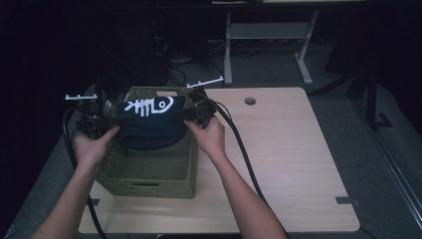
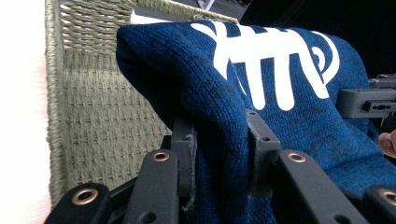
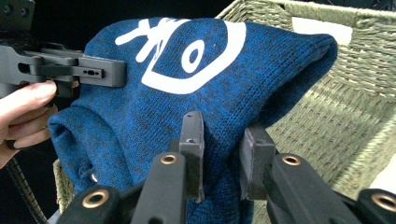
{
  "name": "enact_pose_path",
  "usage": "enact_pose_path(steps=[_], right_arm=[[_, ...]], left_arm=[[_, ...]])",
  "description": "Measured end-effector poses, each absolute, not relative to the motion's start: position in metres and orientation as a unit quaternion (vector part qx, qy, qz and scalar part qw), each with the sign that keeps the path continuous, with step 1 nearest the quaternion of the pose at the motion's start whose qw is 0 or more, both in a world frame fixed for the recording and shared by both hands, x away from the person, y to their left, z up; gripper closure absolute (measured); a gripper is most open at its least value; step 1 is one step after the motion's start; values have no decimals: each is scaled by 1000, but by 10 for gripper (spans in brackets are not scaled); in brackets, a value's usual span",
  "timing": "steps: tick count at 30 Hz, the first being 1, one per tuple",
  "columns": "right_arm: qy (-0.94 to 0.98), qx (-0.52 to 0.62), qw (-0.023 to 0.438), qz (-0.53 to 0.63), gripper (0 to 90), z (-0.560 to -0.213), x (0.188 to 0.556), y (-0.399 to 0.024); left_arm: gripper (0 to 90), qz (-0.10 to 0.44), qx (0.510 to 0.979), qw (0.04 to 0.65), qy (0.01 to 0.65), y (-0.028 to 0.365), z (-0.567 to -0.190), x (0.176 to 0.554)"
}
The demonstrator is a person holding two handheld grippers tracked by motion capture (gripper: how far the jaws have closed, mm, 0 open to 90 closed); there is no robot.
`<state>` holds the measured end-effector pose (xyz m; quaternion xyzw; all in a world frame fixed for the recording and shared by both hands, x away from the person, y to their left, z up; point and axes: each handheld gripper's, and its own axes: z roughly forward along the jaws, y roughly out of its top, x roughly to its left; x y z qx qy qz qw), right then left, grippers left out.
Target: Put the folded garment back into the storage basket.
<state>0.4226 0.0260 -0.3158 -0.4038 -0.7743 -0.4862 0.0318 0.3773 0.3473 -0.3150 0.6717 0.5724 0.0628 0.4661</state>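
Observation:
A dark blue knitted garment (image 1: 149, 124) with a white fish-skeleton print hangs folded over the open top of a green woven basket (image 1: 149, 172). My left gripper (image 1: 107, 115) is shut on the garment's left side, and a thick fold of the knit (image 2: 219, 140) is pinched between its jaws. My right gripper (image 1: 195, 112) is shut on the garment's right side, with cloth (image 3: 219, 154) bunched between its two jaws. In the right gripper view the left gripper (image 3: 70, 70) and the hand holding it reach in from the left. The basket wall (image 3: 355, 112) lies behind the garment.
The basket stands at the left end of a light wooden table (image 1: 288, 159) with a round cable hole (image 1: 250, 101). Black cables (image 1: 239, 149) trail from both grippers across the table. A white desk frame (image 1: 268, 35) stands on the dark floor beyond.

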Motion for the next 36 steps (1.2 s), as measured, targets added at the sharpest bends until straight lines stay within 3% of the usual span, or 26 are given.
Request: enact_pose_path(steps=[36], right_arm=[[-777, -428, 56, -458, 730, -365, 425, 37]], left_arm=[[660, 54, 707, 394, 585, 346, -353, 386]])
